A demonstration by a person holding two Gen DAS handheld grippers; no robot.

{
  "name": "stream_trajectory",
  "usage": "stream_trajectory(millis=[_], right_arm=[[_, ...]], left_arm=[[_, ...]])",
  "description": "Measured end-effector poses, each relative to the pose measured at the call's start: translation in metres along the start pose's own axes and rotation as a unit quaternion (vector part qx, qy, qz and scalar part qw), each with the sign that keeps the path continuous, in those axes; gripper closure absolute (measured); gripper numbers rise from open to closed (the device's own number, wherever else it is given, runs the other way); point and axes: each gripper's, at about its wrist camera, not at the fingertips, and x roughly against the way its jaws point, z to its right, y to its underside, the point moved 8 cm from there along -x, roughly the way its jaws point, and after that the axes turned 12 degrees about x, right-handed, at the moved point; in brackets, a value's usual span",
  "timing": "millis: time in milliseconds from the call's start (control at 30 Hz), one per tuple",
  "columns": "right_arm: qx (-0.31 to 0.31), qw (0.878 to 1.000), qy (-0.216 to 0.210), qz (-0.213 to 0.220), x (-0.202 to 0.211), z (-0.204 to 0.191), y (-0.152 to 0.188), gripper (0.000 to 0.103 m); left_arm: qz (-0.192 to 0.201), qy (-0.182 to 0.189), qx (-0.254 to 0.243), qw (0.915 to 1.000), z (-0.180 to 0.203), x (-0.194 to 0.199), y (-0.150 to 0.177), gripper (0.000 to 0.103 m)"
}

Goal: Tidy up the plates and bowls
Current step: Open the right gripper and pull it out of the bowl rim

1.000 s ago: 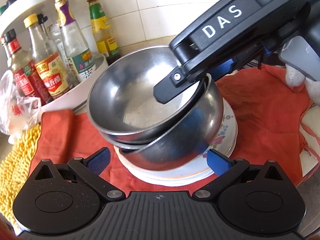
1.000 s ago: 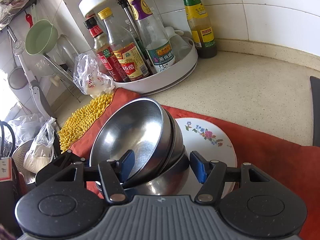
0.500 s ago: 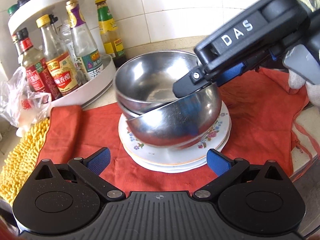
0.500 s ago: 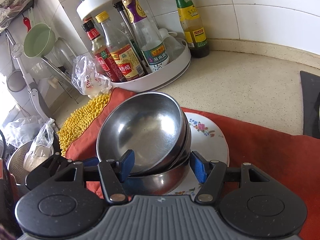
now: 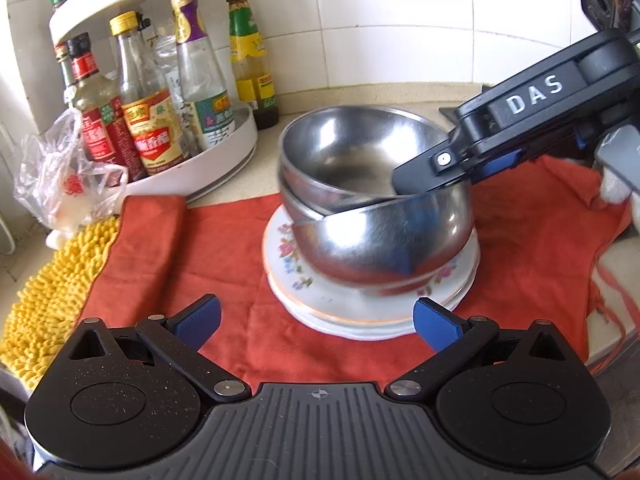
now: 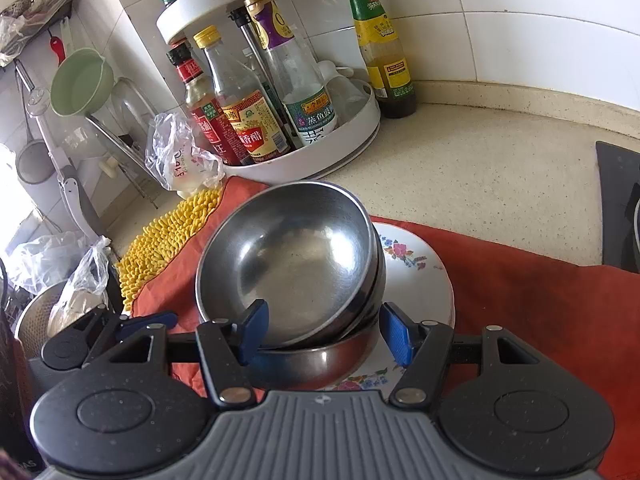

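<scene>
Several nested steel bowls (image 5: 376,200) sit tilted on a stack of floral plates (image 5: 360,312), on a red cloth (image 5: 224,248). My right gripper (image 6: 324,330) is open, its jaws wide on either side of the bowls' (image 6: 292,264) near rim; in the left wrist view its finger (image 5: 428,174) reaches over the rim into the top bowl. The plates also show in the right wrist view (image 6: 420,276). My left gripper (image 5: 316,318) is open and empty, in front of the plates and apart from them.
A white turntable rack (image 5: 224,160) with sauce bottles stands at the back left. A yellow chenille mat (image 5: 44,304) and a plastic bag (image 5: 64,176) lie left of the cloth. A dark stove edge (image 6: 616,204) is at the right.
The left gripper has drawn back from the bowls. The bowl stack has tipped from steeply tilted toward level and sits lower on the plates. The right gripper stays open at the rim.
</scene>
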Motion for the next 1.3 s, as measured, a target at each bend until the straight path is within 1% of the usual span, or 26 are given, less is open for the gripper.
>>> stream_trajectory(millis=[67,100,167,200,233,267,333,400,467,533,600,667,733,767,900,1100,1167,1233,1300], right_arm=[[-0.004,1.0,-0.004,-0.001,-0.002,0.0,-0.002,0.043],[0.0,1.0,-0.007,-0.002,-0.002,0.0,-0.002,0.047],[0.016,1.0,-0.013,-0.005,0.0,-0.004,0.0,0.056],[0.019,1.0,-0.018,-0.009,0.001,-0.007,0.002,0.058],[0.027,0.999,-0.018,-0.016,0.001,-0.009,0.005,0.059],[0.038,0.999,-0.01,-0.018,0.002,-0.011,0.007,0.059],[0.039,0.999,-0.006,-0.028,0.004,-0.01,0.01,0.059],[0.033,0.999,-0.004,-0.033,0.006,-0.007,0.013,0.059],[0.031,0.999,0.003,-0.031,0.009,-0.004,0.013,0.059],[0.037,0.999,0.006,-0.024,0.01,-0.002,0.01,0.059],[0.03,0.999,0.0,-0.019,0.006,0.001,0.007,0.059],[0.03,0.999,-0.006,-0.028,0.002,0.0,0.007,0.059],[0.035,0.998,-0.021,-0.041,0.0,-0.004,0.011,0.06],[0.035,0.998,-0.022,-0.041,0.0,-0.004,0.012,0.06],[0.019,0.999,-0.025,-0.029,0.006,0.0,0.006,0.06],[0.004,1.0,-0.01,0.003,0.024,0.011,-0.01,0.059],[-0.003,1.0,-0.005,0.008,0.028,0.013,-0.008,0.059],[-0.011,1.0,-0.007,0.015,0.034,0.012,-0.004,0.059],[-0.014,1.0,0.002,0.026,0.044,0.011,0.001,0.059]], left_arm=[[0.012,0.017,-0.008,0.9998,0.009,-0.001,-0.001,0.0],[0.019,0.023,-0.015,0.9994,0.014,-0.002,-0.002,0.0],[0.037,0.028,-0.022,0.9987,0.02,-0.003,-0.003,0.0],[0.048,0.031,-0.022,0.9981,0.023,-0.004,-0.004,0.0],[0.06,0.025,-0.022,0.9976,0.023,-0.005,-0.005,0.0],[0.069,0.026,-0.033,0.9967,0.025,-0.006,-0.003,0.0],[0.104,0.021,-0.071,0.9918,0.031,-0.004,0.002,0.0],[0.138,0.005,-0.113,0.984,0.04,-0.005,0.007,0.0],[0.151,-0.002,-0.135,0.9792,0.046,-0.011,0.003,0.0],[0.146,0.005,-0.131,0.9806,0.045,-0.019,-0.005,0.0],[0.135,0.005,-0.124,0.983,0.04,-0.028,-0.013,0.0],[0.118,0.003,-0.117,0.986,0.037,-0.033,-0.015,0.0],[0.103,0.014,-0.102,0.9894,0.03,-0.031,-0.012,0.0],[0.097,0.019,-0.099,0.9902,0.027,-0.029,-0.009,0.0],[0.1,0.016,-0.108,0.9889,0.024,-0.023,-0.006,0.0],[0.108,0.022,-0.097,0.9891,0.02,-0.009,-0.008,0.0],[0.106,0.023,-0.088,0.9902,0.018,-0.004,-0.009,0.0],[0.104,0.017,-0.08,0.9913,0.016,0.002,-0.009,0.0],[0.098,0.011,-0.068,0.9928,0.012,0.009,-0.007,0.0]])
